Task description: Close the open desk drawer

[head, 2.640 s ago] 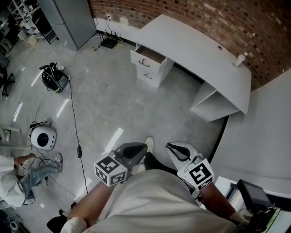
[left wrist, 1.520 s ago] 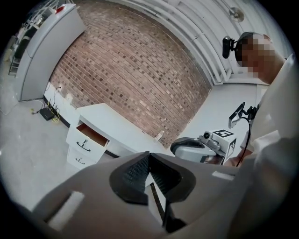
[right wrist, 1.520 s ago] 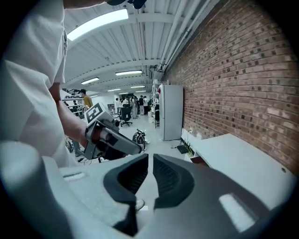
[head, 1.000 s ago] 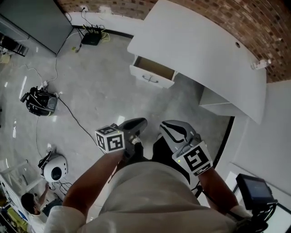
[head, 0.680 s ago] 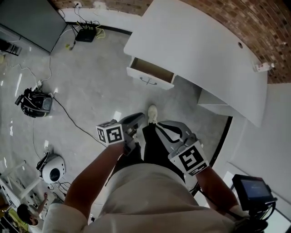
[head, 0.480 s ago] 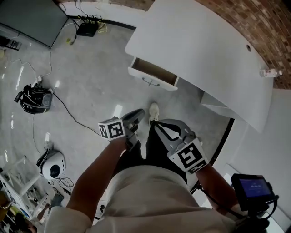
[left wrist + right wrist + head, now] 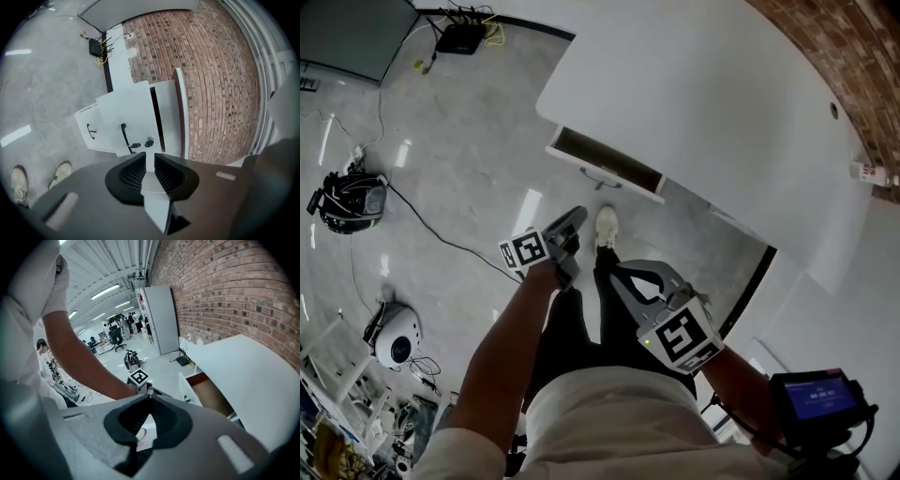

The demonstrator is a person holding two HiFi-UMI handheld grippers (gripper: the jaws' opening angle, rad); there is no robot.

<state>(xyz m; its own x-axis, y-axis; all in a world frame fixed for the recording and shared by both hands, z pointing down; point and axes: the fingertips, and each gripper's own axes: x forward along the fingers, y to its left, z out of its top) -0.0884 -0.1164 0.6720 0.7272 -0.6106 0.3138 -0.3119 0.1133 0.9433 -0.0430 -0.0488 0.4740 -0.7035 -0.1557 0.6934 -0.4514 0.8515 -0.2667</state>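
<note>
Basically, the open drawer (image 7: 602, 172) sticks out under the desk (image 7: 703, 103) straight ahead of the nearer left gripper (image 7: 569, 223), its front crosswise, jaws a slit apart, empty; the right gripper (image 7: 630, 279) sits farther back, pinched closed, empty.

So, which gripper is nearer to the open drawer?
Left. The left gripper hangs just short of the drawer front. The right gripper is farther back, closer to the person.

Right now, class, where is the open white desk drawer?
The open white drawer sits upper centre in the head view, under the curved white desk, just beyond the left hand-held gripper.
</note>
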